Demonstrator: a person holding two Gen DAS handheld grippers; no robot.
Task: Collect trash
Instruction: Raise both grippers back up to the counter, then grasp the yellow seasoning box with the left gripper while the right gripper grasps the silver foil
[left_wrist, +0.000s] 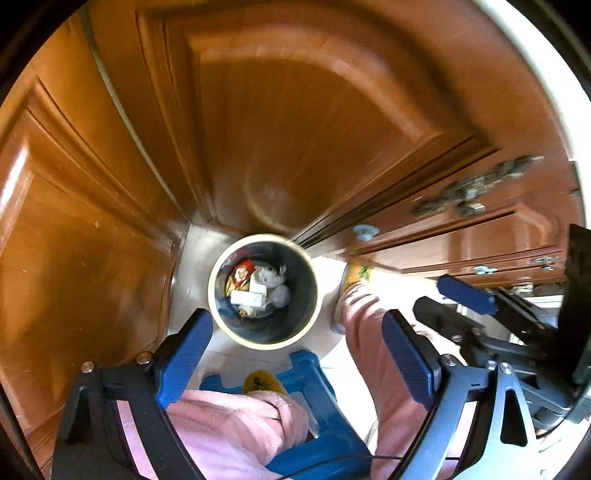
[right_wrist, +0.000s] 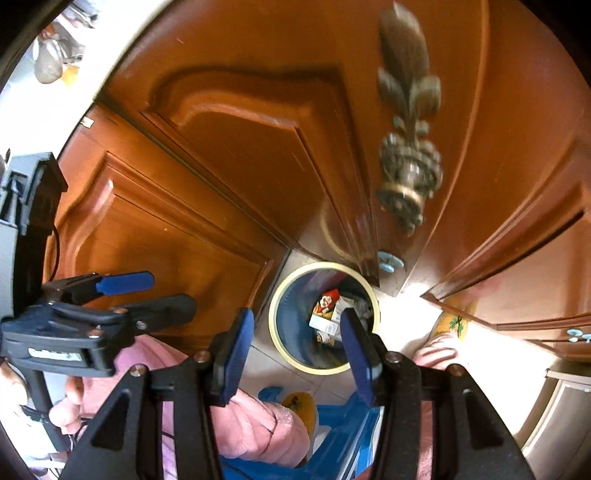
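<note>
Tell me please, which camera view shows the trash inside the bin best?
The left wrist view. There the bin lies open between the fingers, and the trash, wrappers and crumpled paper, shows unblocked. In the right wrist view the same bin is visible, but one finger covers part of the trash.

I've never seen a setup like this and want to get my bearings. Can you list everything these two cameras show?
bin: one, dark with cream rim, on the floor by the cabinets
trash: several pieces, white and red, inside the bin
cabinet doors: several, orange-brown wood, around the bin
ornament: one, bronze, on a cabinet door
stool: one, blue, under the person
slippers: two, yellow, on the feet
legs: two, pink trousers
left tongs: blue pads, open, empty
right tongs: blue pads, open, empty
</note>
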